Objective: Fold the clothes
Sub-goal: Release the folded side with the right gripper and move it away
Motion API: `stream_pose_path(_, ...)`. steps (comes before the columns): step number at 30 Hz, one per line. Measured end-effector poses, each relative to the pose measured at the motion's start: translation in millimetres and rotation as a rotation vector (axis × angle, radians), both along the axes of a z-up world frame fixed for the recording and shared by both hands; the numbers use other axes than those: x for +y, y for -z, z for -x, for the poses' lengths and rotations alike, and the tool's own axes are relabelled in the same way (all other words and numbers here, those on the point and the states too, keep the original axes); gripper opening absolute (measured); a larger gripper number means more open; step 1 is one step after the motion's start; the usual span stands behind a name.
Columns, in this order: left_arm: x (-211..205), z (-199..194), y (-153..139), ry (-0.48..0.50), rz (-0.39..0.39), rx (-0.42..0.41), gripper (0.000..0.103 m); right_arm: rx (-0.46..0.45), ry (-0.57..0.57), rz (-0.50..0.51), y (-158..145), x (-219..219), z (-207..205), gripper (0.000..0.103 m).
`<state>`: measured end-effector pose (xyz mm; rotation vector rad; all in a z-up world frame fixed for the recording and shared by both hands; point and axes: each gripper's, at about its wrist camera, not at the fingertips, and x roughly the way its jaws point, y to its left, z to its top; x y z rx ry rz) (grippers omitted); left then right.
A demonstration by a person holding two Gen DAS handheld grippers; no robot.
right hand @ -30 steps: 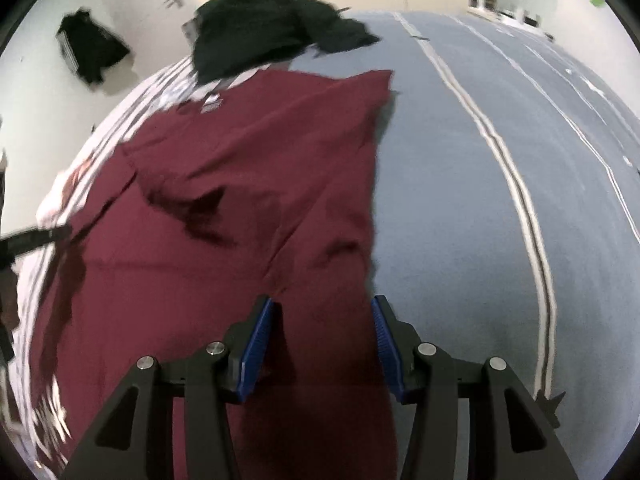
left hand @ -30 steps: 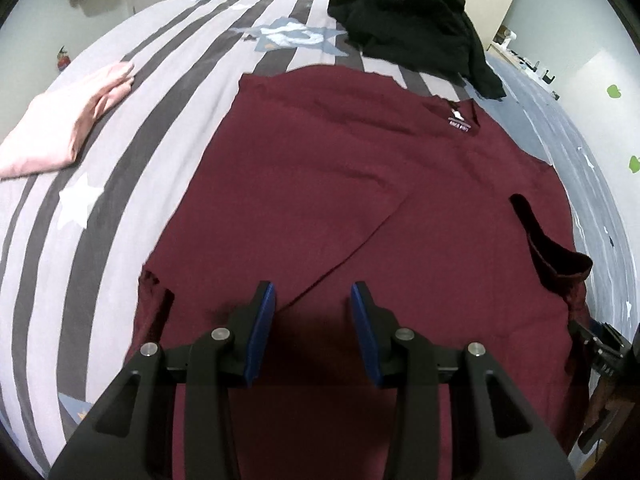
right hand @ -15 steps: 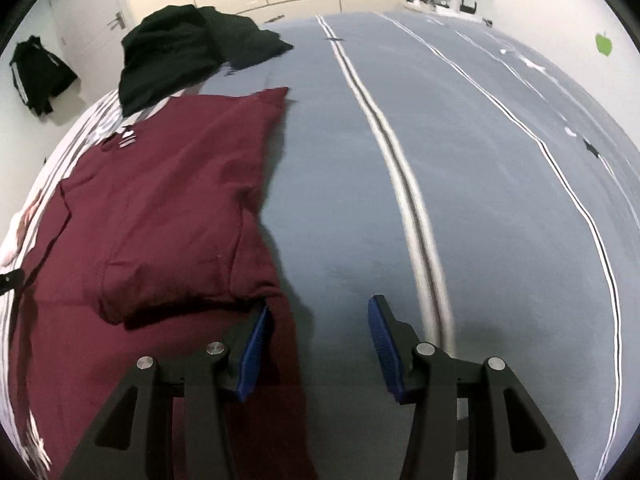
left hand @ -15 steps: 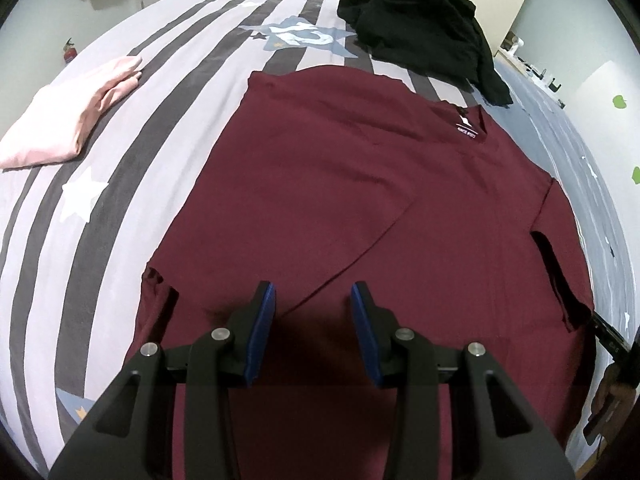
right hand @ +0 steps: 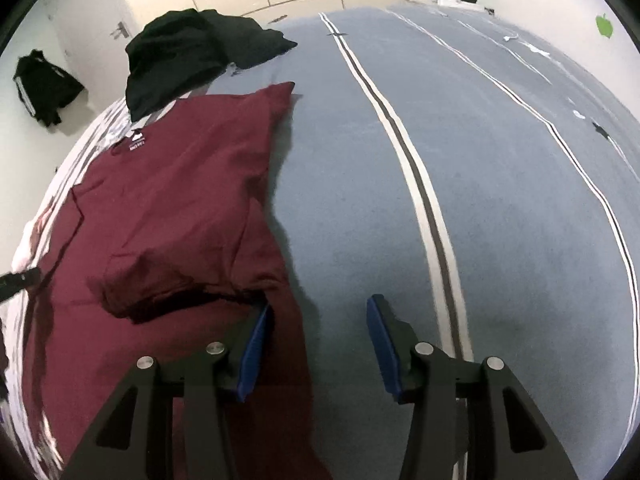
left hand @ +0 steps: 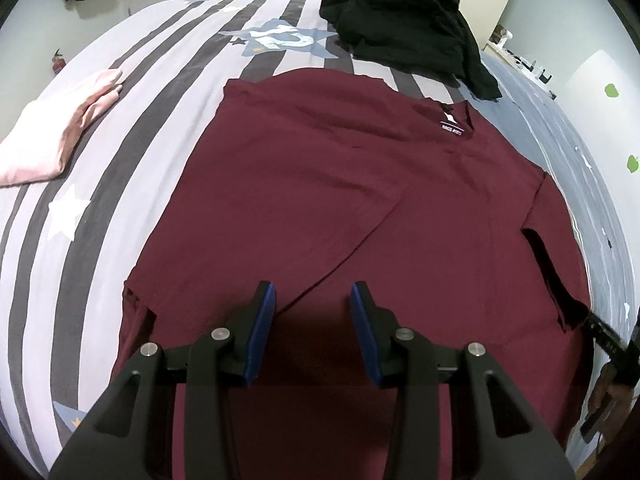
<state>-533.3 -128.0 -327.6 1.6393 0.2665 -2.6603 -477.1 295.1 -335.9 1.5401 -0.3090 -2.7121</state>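
On the bed: a wide cover (right hand: pixel 500 184) fills both views, grey-blue with thin pale lines on one side, broad grey and white stripes with stars on the other.
Shirt: a maroon shirt (left hand: pixel 320 200) lies spread across the middle of the bed, collar label facing up, both sleeves folded inward over the body.
Black pile: a crumpled black garment (left hand: pixel 408 20) sits beyond the collar, near the cupboards.
Pink pile: a folded pink garment (left hand: pixel 52 136) rests on the striped side, well apart from the shirt.
Left gripper (left hand: pixel 314 300): poised over the shirt's lower half, jaws apart, nothing pinched between the blue pads.
Right gripper (right hand: pixel 320 320): at the shirt's outer edge beside the folded sleeve, jaws apart; the left pad is just beside the cloth, the right one over bare cover.
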Motion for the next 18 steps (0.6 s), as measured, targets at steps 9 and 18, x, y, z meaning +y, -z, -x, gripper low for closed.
stream_pose_path(9, -7.4, -3.2, -0.6, -0.019, 0.004, -0.004, 0.036, 0.018, -0.129, -0.061, -0.9, 14.5, 16.9, 0.044)
stream_pose_path(18, 2.3, -4.7, -6.7, 0.022, -0.001, 0.014, 0.036, 0.012, -0.121, -0.058, -4.0, 29.2, 3.7, 0.045)
